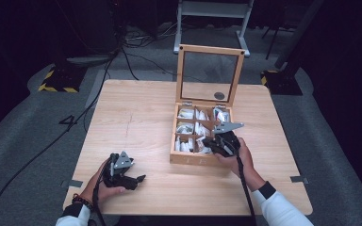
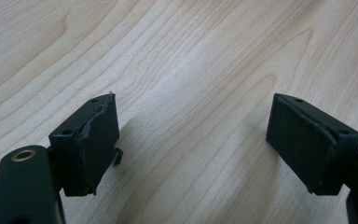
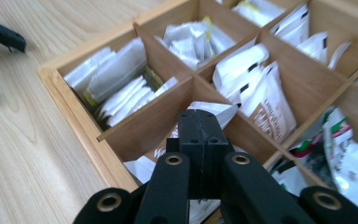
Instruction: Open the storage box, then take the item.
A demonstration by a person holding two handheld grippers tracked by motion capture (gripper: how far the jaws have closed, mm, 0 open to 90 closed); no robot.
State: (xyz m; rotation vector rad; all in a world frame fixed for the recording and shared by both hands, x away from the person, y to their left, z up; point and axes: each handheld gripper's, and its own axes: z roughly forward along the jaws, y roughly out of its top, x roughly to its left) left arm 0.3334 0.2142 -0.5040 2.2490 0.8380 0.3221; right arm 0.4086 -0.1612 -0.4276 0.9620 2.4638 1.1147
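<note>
- In the right gripper view, the right gripper (image 3: 200,122) stood with its jaws pressed together, covering part of the white packet (image 3: 213,109) behind them; any grip was unclear.
- Print on the brown-and-white sachet (image 3: 270,109) was too blurred to read.
- The wooden box (image 3: 81,128) was cut off by the picture's edges.

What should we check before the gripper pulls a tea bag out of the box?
1. Lid up and out of the way: ok, it stands upright behind the box.
2. Right gripper over a compartment: ok, it sits above the near middle one.
3. Right gripper holding a packet: cannot tell; the jaws are shut with a white packet right behind the tips, but no paper shows between them.
4. Left gripper free: ok, jaws wide apart over bare table, nothing between.
5. Left gripper clear of the box: ok, it rests apart, to the box's left.
</note>
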